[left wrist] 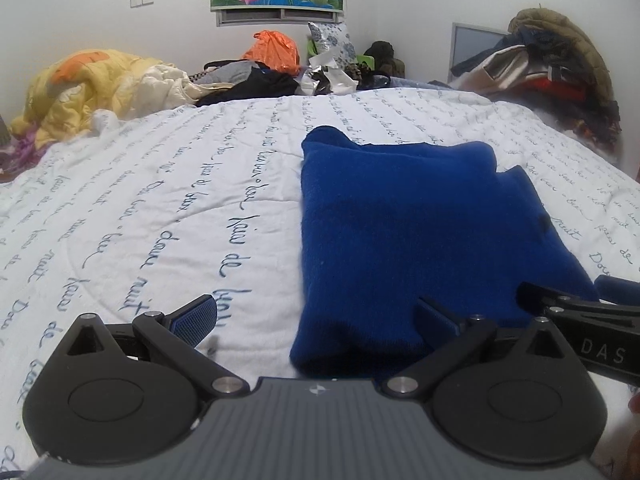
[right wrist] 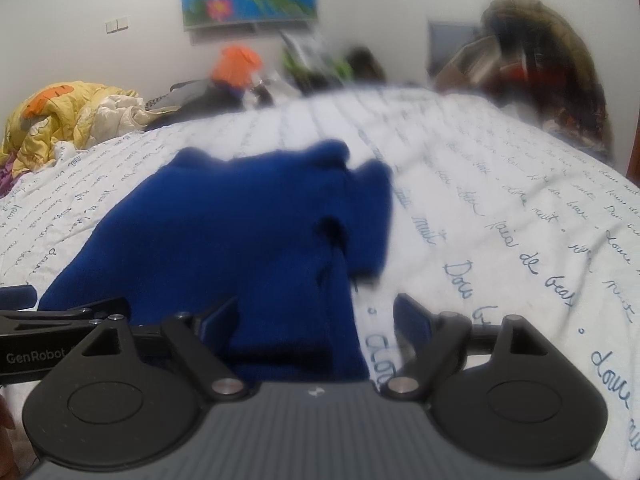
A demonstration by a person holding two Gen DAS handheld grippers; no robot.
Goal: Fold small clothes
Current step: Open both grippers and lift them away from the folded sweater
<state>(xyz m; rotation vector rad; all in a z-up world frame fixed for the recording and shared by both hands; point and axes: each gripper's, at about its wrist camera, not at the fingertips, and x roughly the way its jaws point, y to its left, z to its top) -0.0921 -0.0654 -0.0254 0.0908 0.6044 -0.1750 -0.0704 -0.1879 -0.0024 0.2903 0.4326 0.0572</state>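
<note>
The blue sweater [left wrist: 420,232] lies folded on the bed [left wrist: 168,208], a little right of the middle, its near edge right at both pairs of tongs. The left tongs [left wrist: 316,316] stand wide open over its near left corner, holding nothing. The right tongs [right wrist: 316,320] are also spread wide, the near right edge of the sweater between the pads but not pinched. One flap on the far right [right wrist: 368,208] sticks out loose. If either pair closes on only the top layer, I'd expect the fold to peel open. A low sweep could also drag the bedcover's wrinkles and skew the stack.
</note>
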